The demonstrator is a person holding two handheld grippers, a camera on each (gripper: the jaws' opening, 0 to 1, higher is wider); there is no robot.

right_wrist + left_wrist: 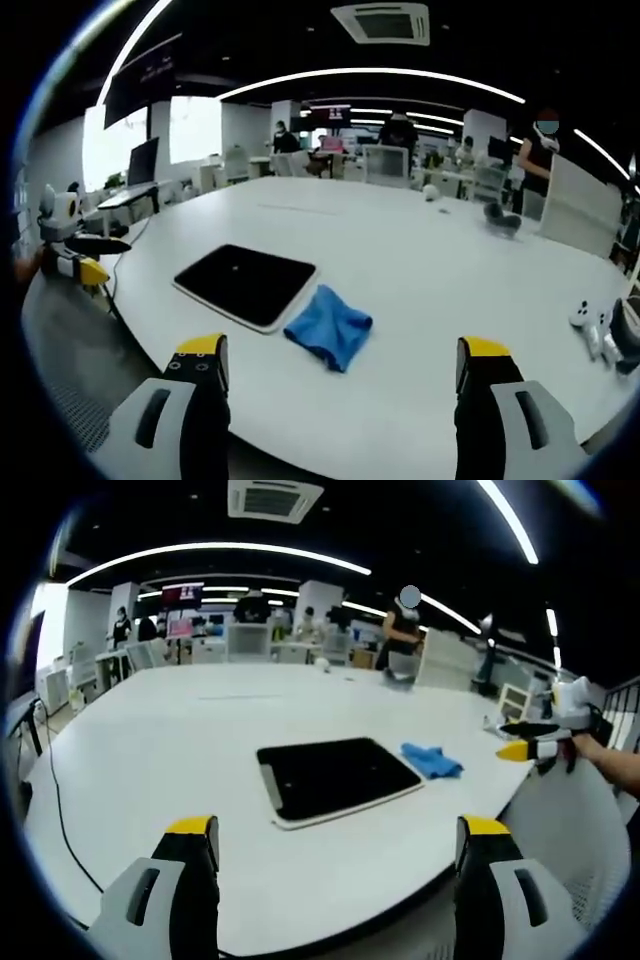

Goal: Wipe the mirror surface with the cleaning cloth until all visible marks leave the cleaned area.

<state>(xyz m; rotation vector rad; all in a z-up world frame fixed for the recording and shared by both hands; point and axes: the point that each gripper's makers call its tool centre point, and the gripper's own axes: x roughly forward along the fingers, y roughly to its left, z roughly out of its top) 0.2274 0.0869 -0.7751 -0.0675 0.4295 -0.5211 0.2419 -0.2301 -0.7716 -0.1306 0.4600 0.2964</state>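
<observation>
White big table (180,730) with one flat dark mirror in a white frame (335,777) and one crumpled blue cloth (432,759) just beside it, not touching. Left gripper (338,842) and right gripper (340,364) both spread wide, holding nothing. Small white things (592,328) at the table's far edge, seen from the right gripper view.

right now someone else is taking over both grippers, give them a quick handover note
Left gripper: open, holds nothing, short of the table edge.
Right gripper: open, holds nothing, facing the blue cleaning cloth.
Mirror lies flat on the white table; the cloth sits crumpled at its edge.
Done: nothing yet, cloth not picked up.
Left: grab the cloth and wipe the mirror.
</observation>
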